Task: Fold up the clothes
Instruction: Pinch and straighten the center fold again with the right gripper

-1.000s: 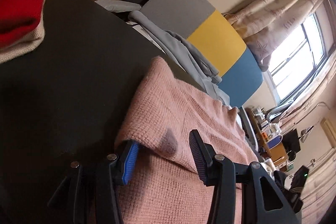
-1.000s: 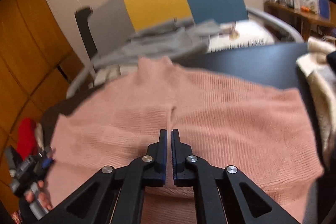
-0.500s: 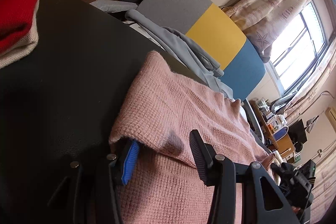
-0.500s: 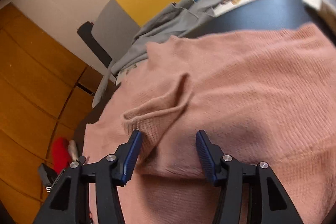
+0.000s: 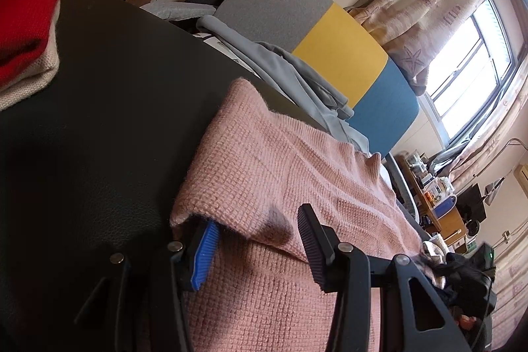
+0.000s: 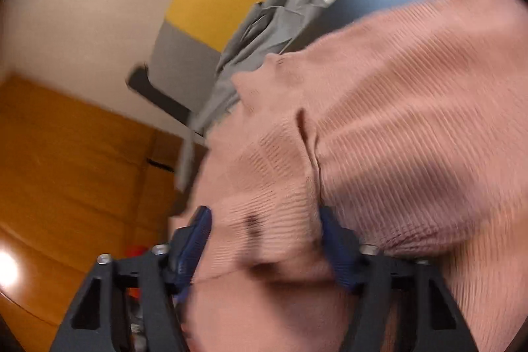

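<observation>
Across the lower right of the left wrist view, the pink knit sweater (image 5: 290,187) lies on the dark surface (image 5: 109,108), and the left gripper (image 5: 254,249) stands half open around its folded edge, one finger tucked underneath. Only here do red clothes (image 5: 29,15) show, upper left. The blurred right wrist view shows the right gripper (image 6: 264,249), its jaws just closing, with bunched sweater between them.

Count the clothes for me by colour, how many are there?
Pink: 1, the sweater
Red: 1, folded
Cream: 1, under the red one
Grey: 1, on the chair
Total: 4
</observation>
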Demonstrator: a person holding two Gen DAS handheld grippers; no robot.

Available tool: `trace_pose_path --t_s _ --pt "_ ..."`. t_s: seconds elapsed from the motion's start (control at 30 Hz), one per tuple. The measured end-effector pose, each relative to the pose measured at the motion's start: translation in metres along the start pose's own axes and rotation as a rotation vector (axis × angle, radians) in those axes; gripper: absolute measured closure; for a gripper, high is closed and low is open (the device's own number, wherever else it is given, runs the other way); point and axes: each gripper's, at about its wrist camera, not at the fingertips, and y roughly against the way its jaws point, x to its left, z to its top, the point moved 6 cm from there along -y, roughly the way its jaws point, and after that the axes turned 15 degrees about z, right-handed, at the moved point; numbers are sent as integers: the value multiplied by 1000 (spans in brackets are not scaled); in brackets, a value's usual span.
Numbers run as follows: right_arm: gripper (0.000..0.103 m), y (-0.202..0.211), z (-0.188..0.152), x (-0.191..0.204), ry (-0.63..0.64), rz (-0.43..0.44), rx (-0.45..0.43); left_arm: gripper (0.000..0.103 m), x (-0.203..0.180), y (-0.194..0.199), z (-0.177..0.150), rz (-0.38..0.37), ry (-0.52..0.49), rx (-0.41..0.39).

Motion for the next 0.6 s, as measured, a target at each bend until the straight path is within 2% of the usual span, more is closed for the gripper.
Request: trace_pose_path --t_s 0.03,0.1,0.2,0.27,0.3,0.43,0.47,0.53,0.6 --pt "95 -5 2 1 34 -38 27 55 0 0 0 1 -2 1" --pt "95 -3 8 20 178 -126 28 55 -1 0 0 3 -5 2" --pt "95 12 11 44 476 -359 -27 55 -2 -1 0 6 -10 3" --pt "95 9 6 30 480 -424 15 55 -2 -1 0 8 -14 4" --pt "94 3 0 15 436 -421 66 55 -3 -1 -1 9 -15 5" --pt "86 7 -5 5 403 -338 2 55 -2 0 0 7 -9 9" --pt "86 9 -4 4 393 -328 -1 55 0 3 0 27 -12 5" --pt "85 13 -3 2 373 -309 -6 55 5 20 1 79 -12 -54" --pt "84 15 -5 2 366 -293 -13 55 14 46 3 147 17 -159"
